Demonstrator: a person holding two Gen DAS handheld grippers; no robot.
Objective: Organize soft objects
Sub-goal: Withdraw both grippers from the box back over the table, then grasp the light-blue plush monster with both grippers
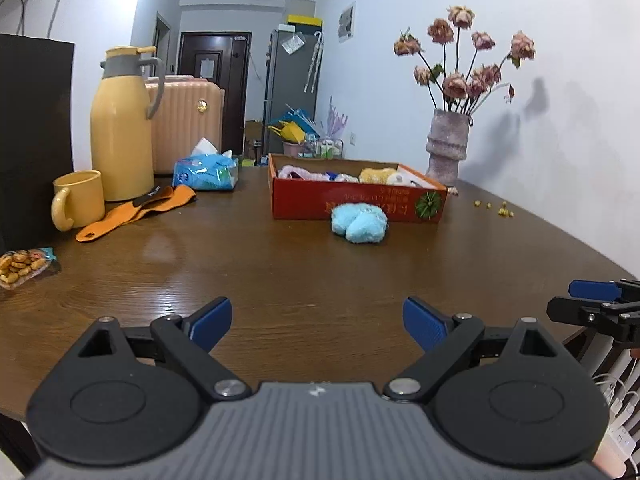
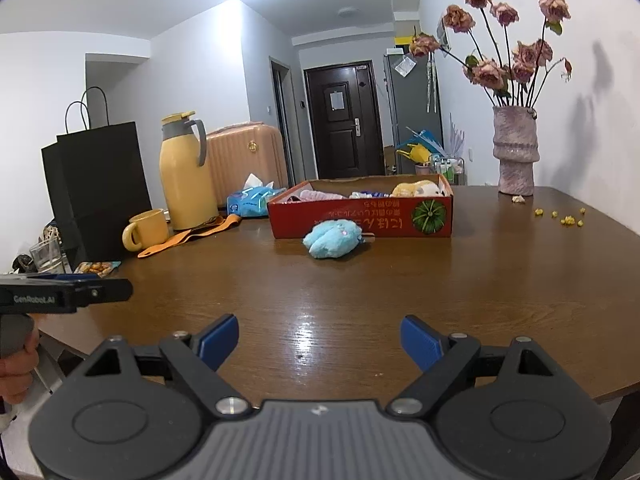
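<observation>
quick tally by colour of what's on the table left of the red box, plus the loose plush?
Yellow: 2 – thermos, mug
Blue: 2 – tissue pack, plush toy
Orange: 1 – strap
Black: 1 – paper bag
Clear: 1 – snack packet
Total: 7

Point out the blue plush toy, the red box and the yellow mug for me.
blue plush toy [image 2: 330,240], right wrist view, middle of its fluffy body.
red box [image 2: 360,216], right wrist view, front wall.
yellow mug [image 1: 82,198], left wrist view, side of the cup.
</observation>
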